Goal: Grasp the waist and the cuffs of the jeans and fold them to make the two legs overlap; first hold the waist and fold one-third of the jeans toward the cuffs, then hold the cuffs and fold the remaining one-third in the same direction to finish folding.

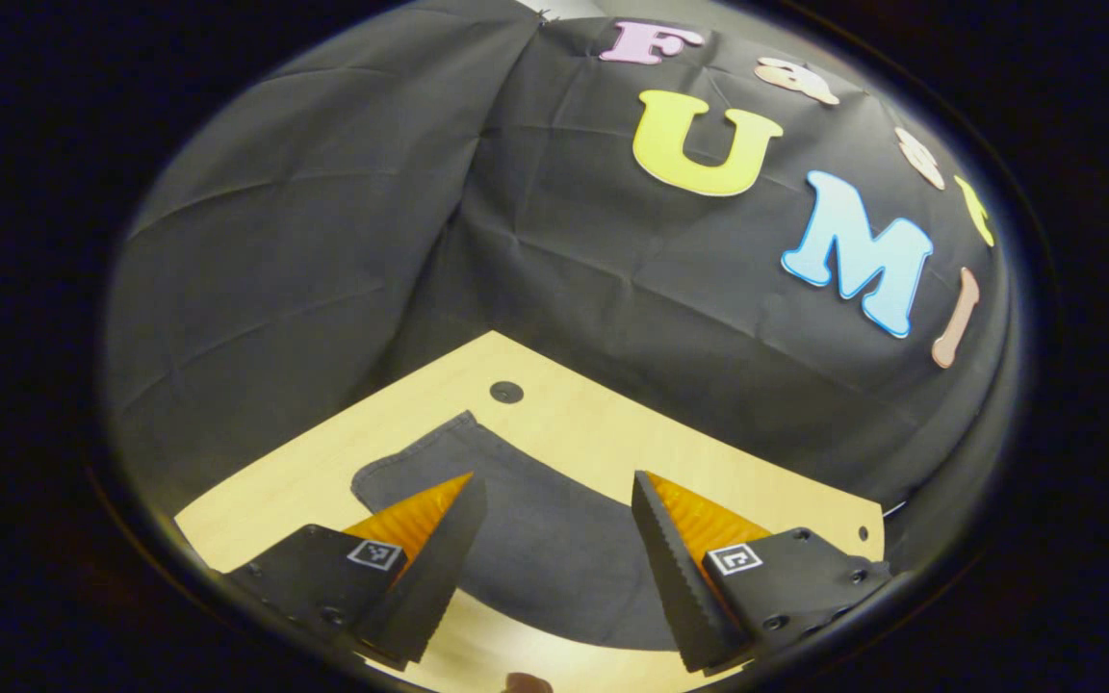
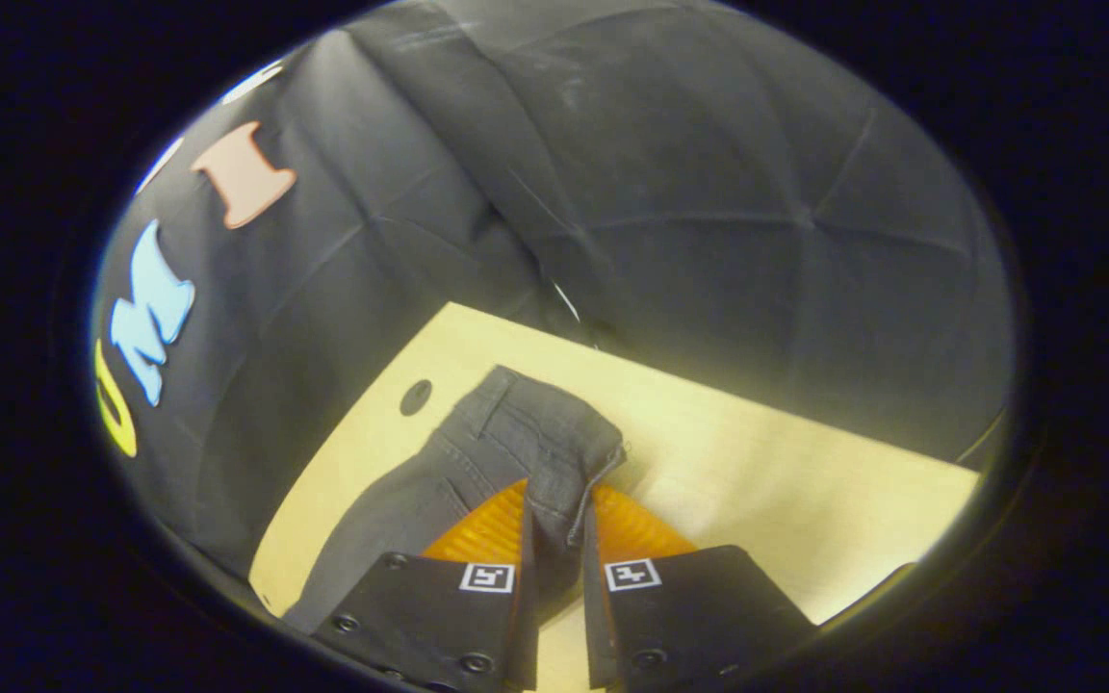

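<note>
Here, the right gripper (image 2: 556,539) clenches the jeans (image 2: 477,452) at the waist, ready to fold, as the left gripper (image 1: 554,539) hovers released over cloth toward 12 o'clock on the table (image 1: 612,433).

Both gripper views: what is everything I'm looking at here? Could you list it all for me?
jeans: one pair, dark grey, lying on the table; the waist end is lifted between the right gripper's fingers, and the other end lies flat beneath the left gripper.
table: one, pale wood, under the jeans.
hole in the table: one, dark and round, near the table's far edge beside the jeans.
booth wall: black cloth, behind and around the table.
left gripper: one, fingers spread wide above the jeans, touching nothing.
right gripper: one, both fingers pressed on the waist end of the jeans.
</note>
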### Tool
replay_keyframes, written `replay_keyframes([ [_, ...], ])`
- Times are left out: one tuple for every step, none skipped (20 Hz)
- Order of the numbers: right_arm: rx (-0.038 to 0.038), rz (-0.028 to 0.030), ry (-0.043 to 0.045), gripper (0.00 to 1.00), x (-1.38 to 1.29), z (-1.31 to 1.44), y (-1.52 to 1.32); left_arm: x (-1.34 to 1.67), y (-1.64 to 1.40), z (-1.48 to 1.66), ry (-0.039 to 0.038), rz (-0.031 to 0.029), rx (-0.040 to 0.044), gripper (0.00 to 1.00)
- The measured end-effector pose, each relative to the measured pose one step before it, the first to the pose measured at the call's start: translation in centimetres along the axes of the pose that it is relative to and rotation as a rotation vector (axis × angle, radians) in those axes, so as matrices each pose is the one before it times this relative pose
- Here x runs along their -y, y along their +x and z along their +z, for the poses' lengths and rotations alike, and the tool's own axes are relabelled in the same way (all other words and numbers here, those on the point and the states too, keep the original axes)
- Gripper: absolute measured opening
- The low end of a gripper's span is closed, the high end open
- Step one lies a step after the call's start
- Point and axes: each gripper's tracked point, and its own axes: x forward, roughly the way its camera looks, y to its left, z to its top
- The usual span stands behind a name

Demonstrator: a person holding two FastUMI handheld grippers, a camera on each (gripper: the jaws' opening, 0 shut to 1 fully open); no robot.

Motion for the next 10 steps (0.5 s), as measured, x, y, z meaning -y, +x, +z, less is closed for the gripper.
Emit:
replay_keyframes([
  [0.02441,0.01691,-0.00252,0.16,-0.244,0.568,-1.087,-0.114,-0.081,0.244,0.00753,0.00617,0.01609,0.99],
  [0.02352,0.01052,-0.00175,0.19,0.401,0.67,-1.116,-0.188,-0.107,0.405,0.00934,0.01026,0.02411,0.99],
  [0.02629,0.00802,-0.00553,0.15,0.017,0.733,-1.252,-0.017,-0.01,0.291,0.01079,0.00411,0.01767,0.99],
  [0.02755,0.00513,-0.00774,0.19,-0.12,0.561,-0.994,0.077,-0.091,0.03,0.00726,-0.00495,0.00667,0.99],
  [0.02556,0.00547,-0.01169,0.19,-0.253,0.638,-1.004,0.098,0.01,0.048,0.00274,-0.00709,0.00445,0.99],
  [0.0311,0.00359,-0.01741,0.19,-0.424,0.558,-0.941,-0.008,-0.047,0.179,0.00059,-0.0095,0.00607,0.99],
  [0.03354,0.01254,-0.02498,0.19,-0.696,0.783,-1.036,0.044,-0.071,0.142,-0.00059,-0.0072,0.00779,0.99],
  [0.03715,0.01864,-0.02882,0.19,-0.974,0.932,-1.67,0.16,-0.119,0.106,-0.00087,-0.00948,0.00817,0.99],
  [0.04204,0.0258,-0.02996,0.19,-1.357,0.998,-1.629,0.131,-0.12,0.095,-0.00017,-0.00742,0.00807,0.99],
  [0.03758,0.02501,-0.03205,0.19,-1.152,1.009,-1.623,0.221,-0.174,0.057,0.00316,-0.00877,0.00669,0.99],
])
